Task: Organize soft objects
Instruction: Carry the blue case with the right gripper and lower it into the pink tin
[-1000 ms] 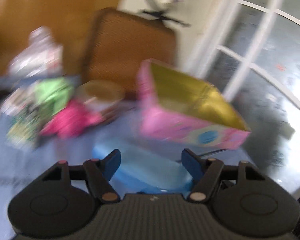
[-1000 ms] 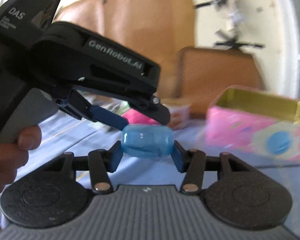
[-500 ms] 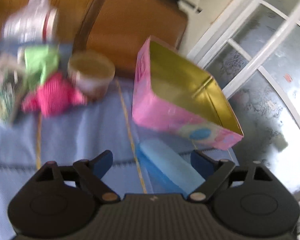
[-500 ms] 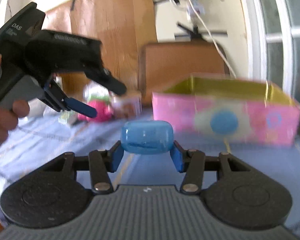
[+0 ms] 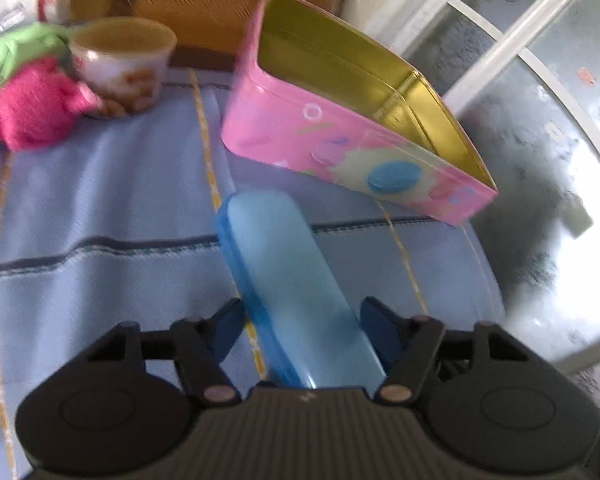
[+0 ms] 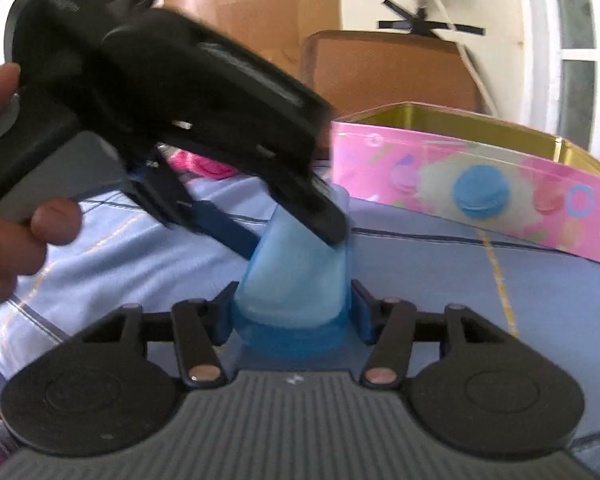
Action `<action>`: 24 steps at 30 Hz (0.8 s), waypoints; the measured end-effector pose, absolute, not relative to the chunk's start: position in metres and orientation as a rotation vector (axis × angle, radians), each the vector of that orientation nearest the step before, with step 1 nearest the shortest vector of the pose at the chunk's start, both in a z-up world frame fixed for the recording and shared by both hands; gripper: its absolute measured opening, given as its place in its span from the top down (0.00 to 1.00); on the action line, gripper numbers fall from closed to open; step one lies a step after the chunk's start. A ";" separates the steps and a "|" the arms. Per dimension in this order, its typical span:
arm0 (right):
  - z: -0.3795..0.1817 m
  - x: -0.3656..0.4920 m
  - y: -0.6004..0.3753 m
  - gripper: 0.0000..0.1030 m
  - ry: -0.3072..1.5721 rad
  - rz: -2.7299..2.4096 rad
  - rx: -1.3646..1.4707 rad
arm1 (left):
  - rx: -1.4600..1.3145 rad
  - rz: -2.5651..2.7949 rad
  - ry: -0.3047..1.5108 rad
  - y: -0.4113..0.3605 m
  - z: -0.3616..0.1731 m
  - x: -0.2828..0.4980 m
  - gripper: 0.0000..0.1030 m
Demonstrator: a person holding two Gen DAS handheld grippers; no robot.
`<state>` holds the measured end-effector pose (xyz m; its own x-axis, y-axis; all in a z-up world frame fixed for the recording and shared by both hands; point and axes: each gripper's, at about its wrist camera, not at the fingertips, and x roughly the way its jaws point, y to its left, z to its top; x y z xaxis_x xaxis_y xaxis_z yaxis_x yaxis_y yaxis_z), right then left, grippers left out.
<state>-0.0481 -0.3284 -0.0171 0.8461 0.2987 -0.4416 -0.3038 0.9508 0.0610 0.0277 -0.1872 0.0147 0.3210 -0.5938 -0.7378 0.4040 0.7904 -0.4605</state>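
Evidently a handover was in hand: the translucent blue oblong plastic case [image 6: 296,292] sat clamped between the right gripper [image 6: 294,312]'s pads above the blue striped cloth [image 5: 100,208], while the left gripper [image 5: 300,324], jaws just narrowing, straddled its far end without clearly pinching it. Next, I judged, the left had to clamp firmly before the right released, then carry it toward the open pink rectangular tin [image 5: 340,148].

**Layout on the cloth-covered surface**

Case [image 5: 288,276] lies on the cloth [image 5: 100,200], running away from the left tongs [image 5: 300,320]. Open box [image 5: 356,120] sits behind it, to the right. Cup [image 5: 124,64] stands far left of the box; knitted item [image 5: 32,108] left of cup, touching it.
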 end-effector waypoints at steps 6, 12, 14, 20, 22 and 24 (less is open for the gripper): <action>0.022 -0.032 -0.332 0.43 0.292 0.277 -0.039 | -0.169 -0.729 0.883 -0.200 0.077 0.040 0.35; 0.053 0.030 -0.359 0.43 0.201 0.171 -0.027 | -0.058 -0.757 0.744 -0.261 0.106 0.088 0.32; 0.056 0.056 -0.370 0.43 0.222 0.149 0.010 | -0.051 -0.753 0.739 -0.274 0.103 0.110 0.33; 0.050 0.120 -0.390 0.43 0.359 0.114 0.049 | -0.040 -0.713 0.791 -0.298 0.082 0.150 0.26; 0.047 0.126 -0.393 0.42 0.371 0.102 0.045 | -0.054 -0.713 0.808 -0.298 0.076 0.154 0.21; 0.046 0.125 -0.395 0.37 0.388 0.108 0.044 | -0.066 -0.728 0.818 -0.295 0.071 0.156 0.19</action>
